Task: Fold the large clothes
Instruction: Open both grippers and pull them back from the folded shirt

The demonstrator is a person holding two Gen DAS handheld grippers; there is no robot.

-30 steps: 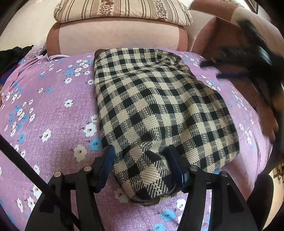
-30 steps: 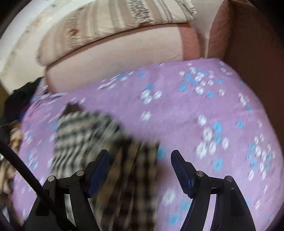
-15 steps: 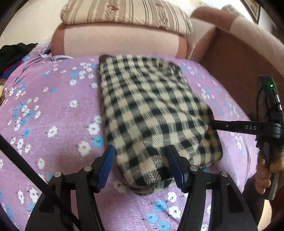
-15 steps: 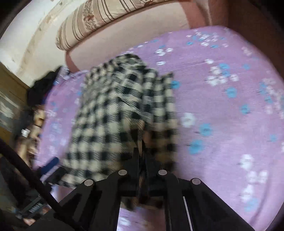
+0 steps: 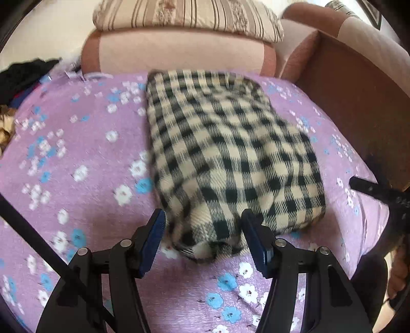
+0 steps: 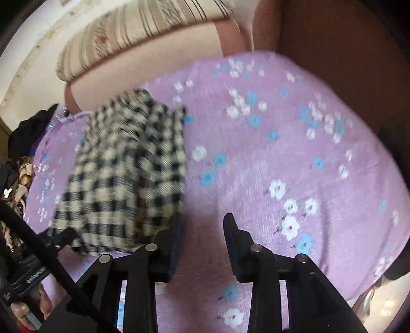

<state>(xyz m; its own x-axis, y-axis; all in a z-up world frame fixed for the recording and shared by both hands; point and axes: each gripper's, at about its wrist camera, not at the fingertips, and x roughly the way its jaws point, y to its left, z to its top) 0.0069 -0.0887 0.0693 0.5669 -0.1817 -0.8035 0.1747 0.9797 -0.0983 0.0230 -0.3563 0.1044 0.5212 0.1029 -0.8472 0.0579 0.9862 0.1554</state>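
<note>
A black and cream checked garment [image 5: 230,158] lies folded into a long rectangle on the purple flowered cover [image 5: 84,153]. My left gripper [image 5: 202,231] is open, with its fingers on either side of the garment's near end. The garment also shows in the right wrist view [image 6: 130,174], left of centre. My right gripper [image 6: 202,238] is open and empty, just off the garment's near right corner, over the bare purple cover [image 6: 294,153]. Part of my right gripper shows at the right edge of the left wrist view [image 5: 379,194].
A pink sofa backrest [image 5: 179,53] with a striped cushion [image 5: 187,12] on top stands behind the cover. A brown armrest [image 5: 358,102] borders the right side. A pile of dark clothes [image 5: 23,76] lies at the far left.
My right gripper was shut on the garment's edge half a second ago; it has let go, opened and drawn back to the right. The garment now lies flat. The left gripper stays open.
</note>
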